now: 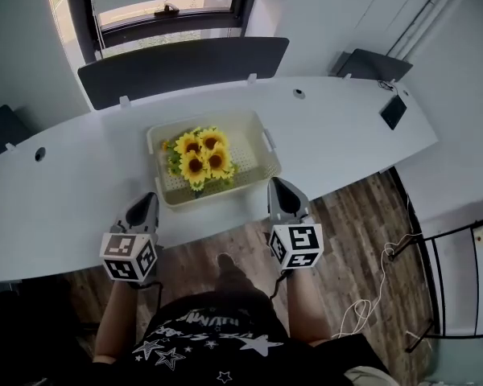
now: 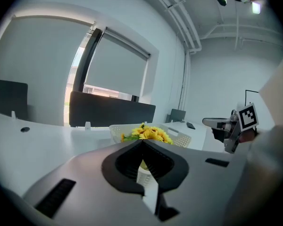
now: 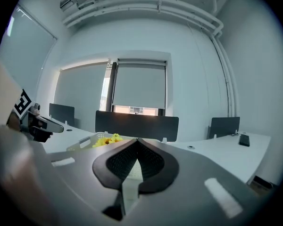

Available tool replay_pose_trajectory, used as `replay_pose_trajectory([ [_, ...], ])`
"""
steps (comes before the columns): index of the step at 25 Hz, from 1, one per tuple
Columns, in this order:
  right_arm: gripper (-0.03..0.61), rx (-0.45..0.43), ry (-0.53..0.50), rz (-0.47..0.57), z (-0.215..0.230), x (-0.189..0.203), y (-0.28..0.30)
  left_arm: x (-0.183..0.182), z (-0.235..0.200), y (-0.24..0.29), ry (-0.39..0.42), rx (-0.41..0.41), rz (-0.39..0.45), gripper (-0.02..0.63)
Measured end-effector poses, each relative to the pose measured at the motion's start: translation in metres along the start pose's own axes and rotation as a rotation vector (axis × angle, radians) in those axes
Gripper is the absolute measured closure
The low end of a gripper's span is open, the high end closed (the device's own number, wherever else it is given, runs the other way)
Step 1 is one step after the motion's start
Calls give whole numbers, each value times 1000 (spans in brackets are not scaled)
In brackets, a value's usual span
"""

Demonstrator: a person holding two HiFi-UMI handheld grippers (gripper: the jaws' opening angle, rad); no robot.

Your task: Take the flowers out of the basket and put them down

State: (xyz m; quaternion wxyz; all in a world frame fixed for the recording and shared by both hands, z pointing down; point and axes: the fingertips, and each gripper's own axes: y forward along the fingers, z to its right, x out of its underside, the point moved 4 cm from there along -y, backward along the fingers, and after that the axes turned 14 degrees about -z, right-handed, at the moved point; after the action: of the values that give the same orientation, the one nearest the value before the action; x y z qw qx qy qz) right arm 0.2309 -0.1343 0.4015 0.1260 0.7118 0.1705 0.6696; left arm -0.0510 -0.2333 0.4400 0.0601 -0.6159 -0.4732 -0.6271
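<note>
Flowers (image 1: 200,158), yellow sunflowers with green leaves, lie bunched in the left half of the cream basket (image 1: 249,185), which sits on the white table (image 1: 72,175) close to its near edge. The left gripper (image 1: 150,198) and the right gripper (image 1: 275,183) hover at that edge, one beside each near corner of the basket, each with its jaws pressed together on nothing, apart from the flowers.

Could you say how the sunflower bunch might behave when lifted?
The bunch of yellow sunflowers looks light for its size. Its wide heads top hidden stems, so it may droop or catch on the cream perforated plastic basket.
</note>
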Motion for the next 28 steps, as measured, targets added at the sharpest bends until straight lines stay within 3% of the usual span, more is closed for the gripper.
replay_pose_trajectory([
  [8,577,-115,-31,2,26,-28,61,0,-7,23,-56,-116,-67,604],
  [12,577,-137,-134,-43,31,-28,87,8,-14,34,-49,-197,-132,603],
  [19,577,-215,-281,-98,42,-33,117,12,-10,44,-108,-221,-159,599],
  [22,577,-254,-287,-105,43,-35,126,17,-8,51,-126,-233,-197,495],
  [28,577,-380,-457,-191,31,-26,141,26,-14,64,-164,-305,-267,491],
])
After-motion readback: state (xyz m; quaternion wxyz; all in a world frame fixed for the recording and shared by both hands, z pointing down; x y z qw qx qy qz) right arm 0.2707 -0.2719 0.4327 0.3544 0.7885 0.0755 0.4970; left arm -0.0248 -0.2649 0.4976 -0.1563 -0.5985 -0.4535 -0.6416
